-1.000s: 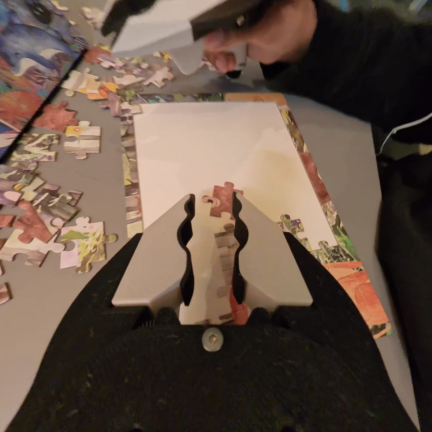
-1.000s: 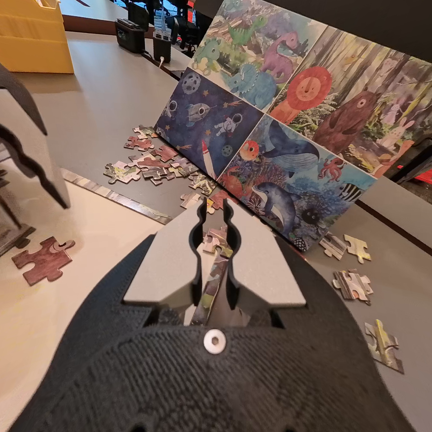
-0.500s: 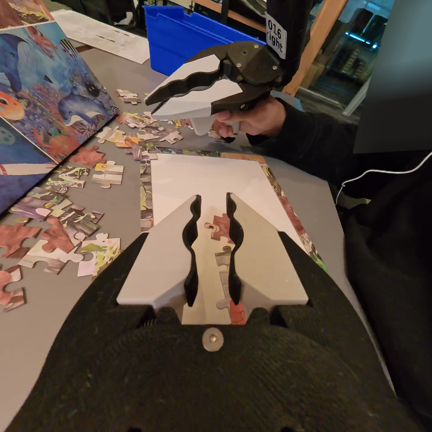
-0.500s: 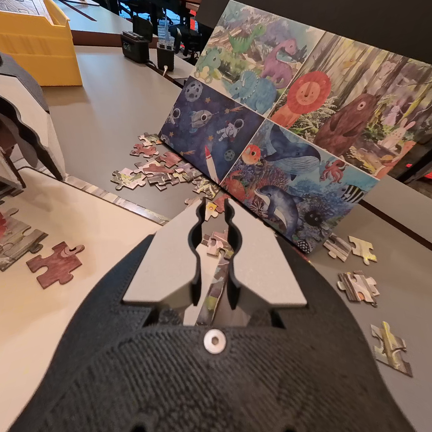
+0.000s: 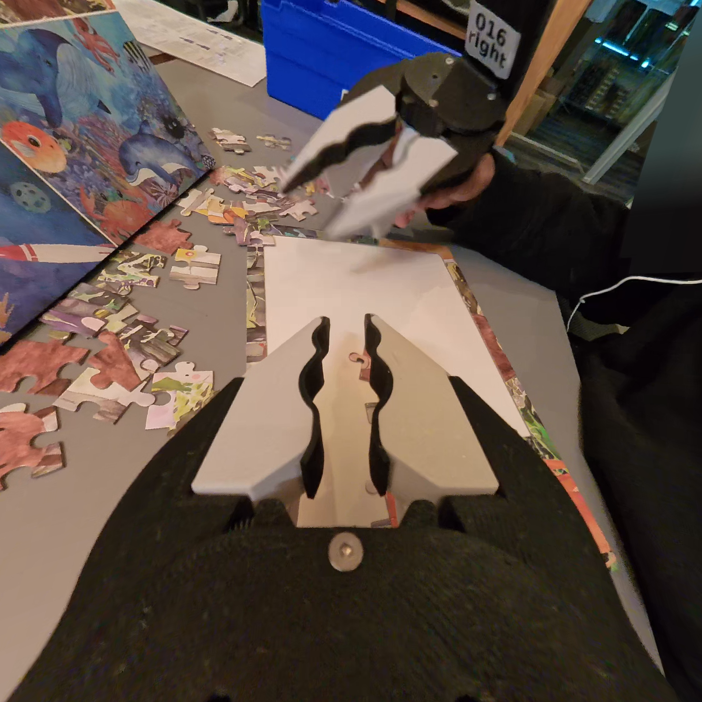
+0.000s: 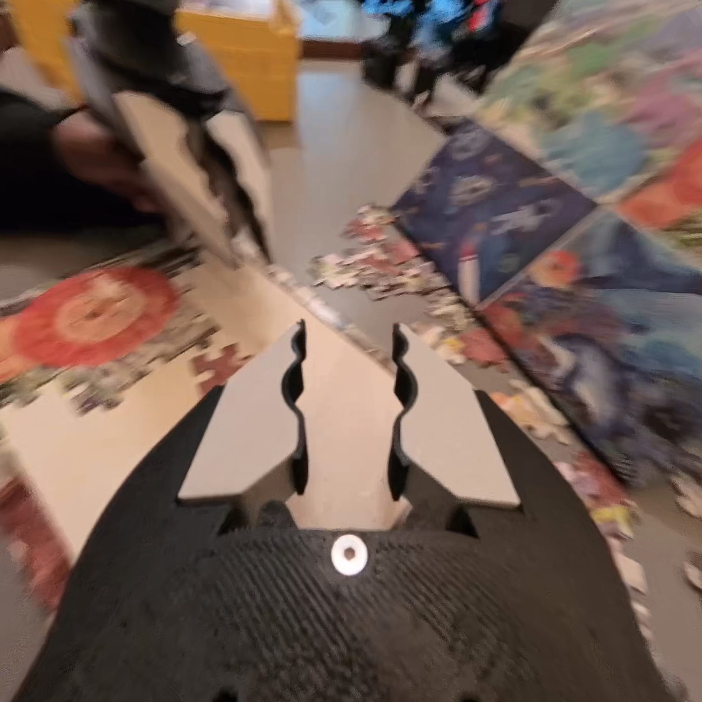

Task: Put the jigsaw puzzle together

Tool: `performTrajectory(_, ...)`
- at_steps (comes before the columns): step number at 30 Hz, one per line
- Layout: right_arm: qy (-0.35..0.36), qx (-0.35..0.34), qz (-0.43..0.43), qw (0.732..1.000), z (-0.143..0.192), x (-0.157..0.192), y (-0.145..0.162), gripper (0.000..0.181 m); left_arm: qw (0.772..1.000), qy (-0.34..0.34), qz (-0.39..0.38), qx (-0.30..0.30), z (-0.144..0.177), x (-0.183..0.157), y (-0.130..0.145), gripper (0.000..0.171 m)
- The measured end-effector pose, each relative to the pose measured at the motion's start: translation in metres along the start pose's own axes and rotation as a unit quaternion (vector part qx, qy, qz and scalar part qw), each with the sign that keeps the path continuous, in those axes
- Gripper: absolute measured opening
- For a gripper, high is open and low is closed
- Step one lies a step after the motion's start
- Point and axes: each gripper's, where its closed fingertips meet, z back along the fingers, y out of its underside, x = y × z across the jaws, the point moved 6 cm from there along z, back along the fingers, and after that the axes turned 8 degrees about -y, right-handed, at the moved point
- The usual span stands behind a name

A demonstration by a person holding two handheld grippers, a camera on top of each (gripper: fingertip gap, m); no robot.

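Note:
The white puzzle board (image 5: 361, 285) lies on the grey table with a printed border strip around it. My left gripper (image 5: 346, 317) hovers over its near part, jaws a little apart and empty. A loose brown piece (image 5: 360, 362) lies on the board and shows between the fingers. My right gripper (image 5: 307, 211) is open, blurred, above the board's far edge. In the blurred right wrist view my right gripper (image 6: 349, 326) is wide open and empty over the board. An assembled lion patch (image 6: 95, 315), the brown piece (image 6: 220, 364) and the left gripper (image 6: 249, 258) show there.
Several loose pieces (image 5: 114, 364) are scattered on the table left of the board. The tilted picture box (image 5: 57, 159) stands behind them, also in the right wrist view (image 6: 569, 266). A blue bin (image 5: 323, 57) and a yellow bin (image 6: 243, 57) stand farther back. A dark-sleeved arm (image 5: 551, 228) is at right. There is about 8 cm between the tips of the two grippers.
My right gripper has opened wider and swung left, down toward the board. My left gripper has tilted up and back, and its jaws have narrowed somewhat.

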Motion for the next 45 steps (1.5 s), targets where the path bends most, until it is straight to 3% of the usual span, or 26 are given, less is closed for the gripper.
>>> performTrajectory(4, -0.125, 0.130, -0.017, 0.983, -0.018, 0.039, 0.022, 0.075, 1.000, -0.010, -0.001, 0.028, -0.004, 0.004, 0.006, 0.017)
performTrajectory(7, -0.137, 0.184, -0.001, 0.973, -0.028, 0.054, 0.032, 0.077, 0.997, -0.020, -0.025, 0.073, -0.007, 0.005, 0.014, 0.016)
performTrajectory(16, -0.160, 0.172, 0.028, 0.972, -0.032, 0.064, 0.029, 0.049, 0.989, 0.001, -0.066, 0.134, -0.007, -0.002, 0.024, 0.017)
performTrajectory(19, -0.172, 0.167, 0.032, 0.970, -0.033, 0.068, 0.030, 0.039, 0.980, 0.063, -0.084, 0.169, -0.002, -0.014, 0.031, 0.022)
performTrajectory(22, -0.183, 0.162, 0.036, 0.969, -0.035, 0.072, 0.029, 0.031, 0.967, 0.078, -0.112, 0.216, -0.004, -0.019, 0.047, 0.024)
performTrajectory(30, -0.204, 0.151, 0.043, 0.966, -0.041, 0.073, 0.028, 0.029, 0.967, 0.093, -0.107, 0.213, -0.004, -0.022, 0.047, 0.011)
performTrajectory(41, -0.304, 0.173, 0.101, 0.931, -0.053, 0.060, 0.021, 0.029, 0.968, 0.092, -0.103, 0.210, -0.004, -0.021, 0.048, 0.007)
performTrajectory(45, -0.314, 0.164, 0.111, 0.928, -0.057, 0.056, 0.021, 0.022, 0.969, 0.095, -0.097, 0.208, -0.005, -0.021, 0.048, 0.006)
